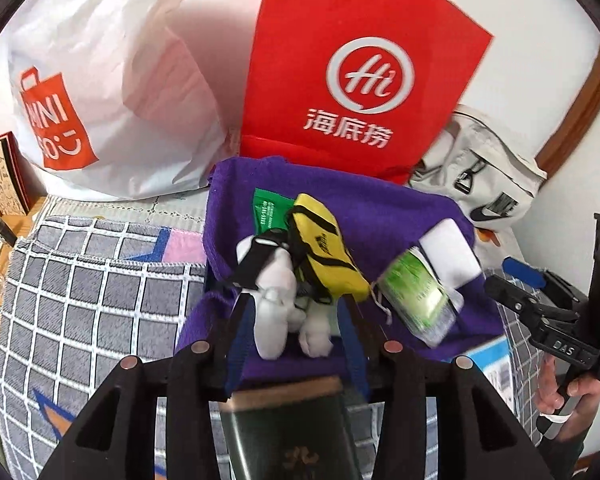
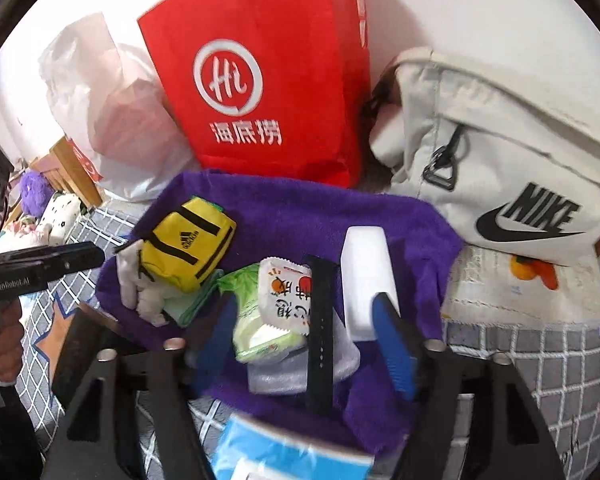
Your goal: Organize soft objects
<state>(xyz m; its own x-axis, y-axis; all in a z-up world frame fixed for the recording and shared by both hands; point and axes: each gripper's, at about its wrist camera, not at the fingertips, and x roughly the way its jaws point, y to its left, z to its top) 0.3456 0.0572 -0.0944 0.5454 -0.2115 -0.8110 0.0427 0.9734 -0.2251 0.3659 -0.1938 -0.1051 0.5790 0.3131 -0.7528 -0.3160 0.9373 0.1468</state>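
A purple towel point(image 1: 380, 208) point(image 2: 300, 212) lies on a checked blanket and carries a small yellow pouch point(image 1: 324, 256) point(image 2: 188, 240), a white plush toy point(image 1: 276, 300) point(image 2: 140, 292), green tissue packs point(image 1: 416, 296) point(image 2: 256, 320), a snack packet point(image 2: 288, 296), a black strap point(image 2: 320, 332) and a white block point(image 1: 452, 252) point(image 2: 368, 280). My left gripper point(image 1: 296, 344) is open around the near edge of the towel by the plush. My right gripper point(image 2: 308, 340) is open over the tissue packs and strap; it also shows in the left wrist view point(image 1: 540, 304).
A red paper bag point(image 1: 356, 60) point(image 2: 268, 72), a white Miniso plastic bag point(image 1: 84, 80) and a beige Nike bag point(image 1: 484, 176) point(image 2: 500, 152) stand behind the towel against the wall. A dark green book point(image 1: 296, 432) and a blue packet point(image 2: 284, 452) lie near.
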